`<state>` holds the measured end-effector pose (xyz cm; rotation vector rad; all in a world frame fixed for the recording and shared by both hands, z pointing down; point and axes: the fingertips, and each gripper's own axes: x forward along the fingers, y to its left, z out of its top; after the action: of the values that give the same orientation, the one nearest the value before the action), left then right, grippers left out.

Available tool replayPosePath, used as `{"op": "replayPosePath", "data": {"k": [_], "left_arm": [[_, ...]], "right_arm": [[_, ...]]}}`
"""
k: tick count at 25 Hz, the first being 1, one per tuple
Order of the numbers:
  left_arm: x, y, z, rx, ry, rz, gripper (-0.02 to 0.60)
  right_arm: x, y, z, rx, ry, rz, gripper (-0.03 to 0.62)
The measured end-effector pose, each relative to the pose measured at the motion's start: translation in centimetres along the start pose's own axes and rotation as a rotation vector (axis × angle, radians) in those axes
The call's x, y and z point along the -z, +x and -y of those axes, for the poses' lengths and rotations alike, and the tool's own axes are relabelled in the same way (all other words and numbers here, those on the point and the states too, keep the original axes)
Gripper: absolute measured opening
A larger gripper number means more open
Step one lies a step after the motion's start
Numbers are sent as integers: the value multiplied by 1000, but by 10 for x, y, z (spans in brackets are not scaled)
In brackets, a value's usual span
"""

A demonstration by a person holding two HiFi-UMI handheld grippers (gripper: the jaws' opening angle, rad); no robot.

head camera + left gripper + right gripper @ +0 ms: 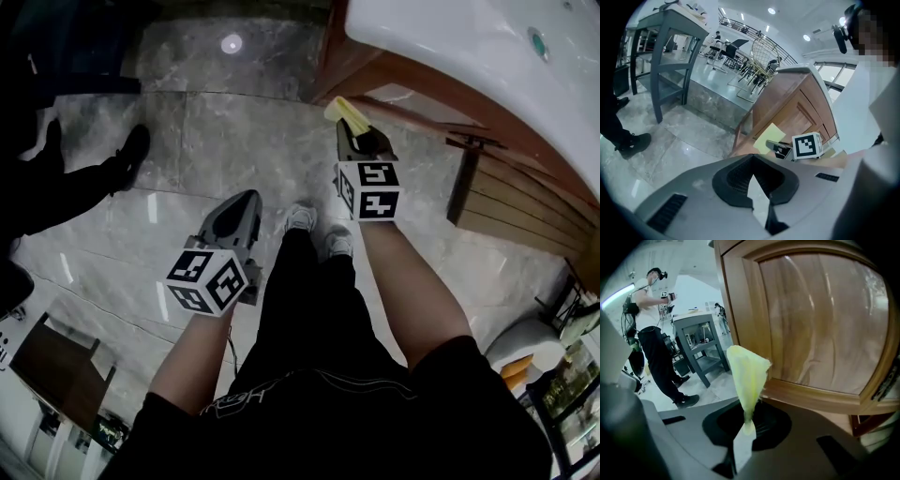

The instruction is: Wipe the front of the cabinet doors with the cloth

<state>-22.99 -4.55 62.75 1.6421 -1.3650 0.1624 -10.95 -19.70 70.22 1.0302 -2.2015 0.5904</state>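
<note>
I have the yellow cloth (747, 373) in the right gripper (744, 427). The jaws are pinching its lower end, and the rest stands up out of them in a loose cone. From my head view that gripper is out at about 12 o'clock. The wooden cabinet (506, 202), under the white basin (469, 47), runs from 1 to 3 o'clock.

In the right gripper view the cabinet door (820, 319) fills everything from 12 round to 3 o'clock. The tip of the cloth sits just at the door's bottom rail, near its lower left corner. I cannot tell whether the cloth is actually touching the wood or hanging just in front of it.

The left gripper (242, 202) hangs low at about 10 o'clock over the marble floor (187, 141). Its jaws are pressed together on nothing, and it is well clear of the cabinet.

As for progress, I'd put this at the start of a stroke or between strokes. The panel has a glossy sheen, but I see no wet track or clean band to prove any part has been wiped. By my reckoning nearly the whole door front is left to do, plus the neighbouring doors.
</note>
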Motion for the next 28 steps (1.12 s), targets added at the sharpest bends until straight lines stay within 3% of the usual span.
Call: {"op": "replayPosePath", "data": {"k": [7, 14, 28], "left_arm": [[-3, -8, -23, -33, -33, 9, 6], [-5, -8, -23, -40, -39, 10, 6], [9, 1, 14, -3, -8, -10, 6]], "right_arm": [[-4, 24, -16, -14, -29, -18, 40], [-3, 32, -2, 12, -14, -29, 40], [3, 13, 39, 67, 26, -10, 40]]}}
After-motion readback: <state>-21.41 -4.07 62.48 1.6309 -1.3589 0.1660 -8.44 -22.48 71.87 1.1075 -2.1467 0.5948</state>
